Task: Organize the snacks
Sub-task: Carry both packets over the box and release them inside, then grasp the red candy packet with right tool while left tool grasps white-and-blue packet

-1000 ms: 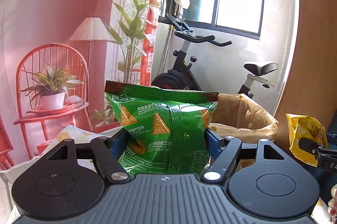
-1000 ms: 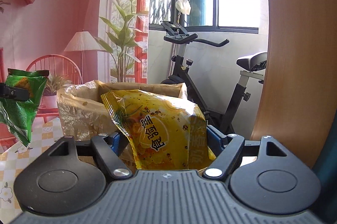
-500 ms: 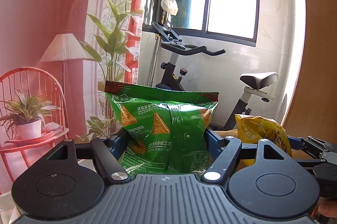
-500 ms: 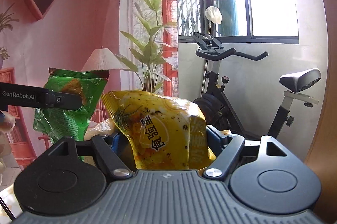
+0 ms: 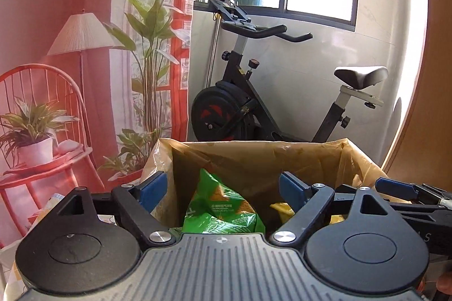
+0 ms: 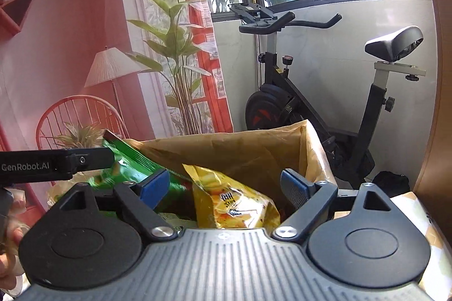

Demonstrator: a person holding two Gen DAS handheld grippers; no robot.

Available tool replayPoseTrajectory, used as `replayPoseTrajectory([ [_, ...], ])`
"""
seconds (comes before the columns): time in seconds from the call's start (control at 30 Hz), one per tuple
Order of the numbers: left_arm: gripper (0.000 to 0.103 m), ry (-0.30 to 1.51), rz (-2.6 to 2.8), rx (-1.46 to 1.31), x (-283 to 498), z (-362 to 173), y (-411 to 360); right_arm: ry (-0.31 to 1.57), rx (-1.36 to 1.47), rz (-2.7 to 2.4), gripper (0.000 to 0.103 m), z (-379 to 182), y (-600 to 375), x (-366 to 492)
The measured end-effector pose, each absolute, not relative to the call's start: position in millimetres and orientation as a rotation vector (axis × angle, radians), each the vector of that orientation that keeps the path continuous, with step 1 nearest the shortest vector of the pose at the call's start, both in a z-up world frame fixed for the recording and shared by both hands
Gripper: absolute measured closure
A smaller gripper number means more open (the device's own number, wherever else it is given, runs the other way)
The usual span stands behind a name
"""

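In the left wrist view my left gripper [image 5: 223,188] hangs over a brown box lined with a plastic bag [image 5: 254,151]. Its jaws are opening, and the green chip bag [image 5: 223,212] lies loose below them inside the box, touching neither pad. A corner of the yellow snack bag [image 5: 282,209] shows beside it. In the right wrist view my right gripper [image 6: 224,186] is also opening over the box [image 6: 226,144]. The yellow bag [image 6: 234,205] sits tilted between its blue pads, clear of both. The green bag [image 6: 132,159] leans at the left, under the left gripper's fingers [image 6: 56,162].
An exercise bike [image 5: 254,103] stands behind the box against a white wall and window. A wooden panel [image 5: 423,103] rises at the right. A printed backdrop with a lamp and plants fills the left. A person's hand [image 6: 8,238] shows at the lower left.
Both grippers moved over the lined box and opened. The green bag dropped out of the left jaws and the yellow bag slipped down from the right jaws into the box.
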State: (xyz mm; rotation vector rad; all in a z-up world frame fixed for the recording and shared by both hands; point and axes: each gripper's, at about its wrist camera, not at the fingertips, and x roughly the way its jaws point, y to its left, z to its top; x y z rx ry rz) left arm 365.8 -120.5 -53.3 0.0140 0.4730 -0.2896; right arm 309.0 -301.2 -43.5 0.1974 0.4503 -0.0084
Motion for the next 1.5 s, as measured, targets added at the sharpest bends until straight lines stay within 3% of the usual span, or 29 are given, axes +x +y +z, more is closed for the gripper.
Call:
replayPoseTrajectory([
  [0.4, 0.015, 0.450, -0.241, -0.012, 301.4, -43.7, -77.3, 0.449, 0.085, 0.081, 0.014, -28.9, -288.2, 249.4],
  [0.87, 0.016, 0.425, -0.103, -0.055, 229.1, -54.6, -39.4, 0.475, 0.084, 0.102, 0.011, -58.4, -297.9, 191.2],
  [1.5, 0.016, 0.515, 0.007, -0.064, 202.8, -115.6, -30.0, 0.499, 0.060, 0.102, 0.011, -114.4, -325.8, 156.1],
])
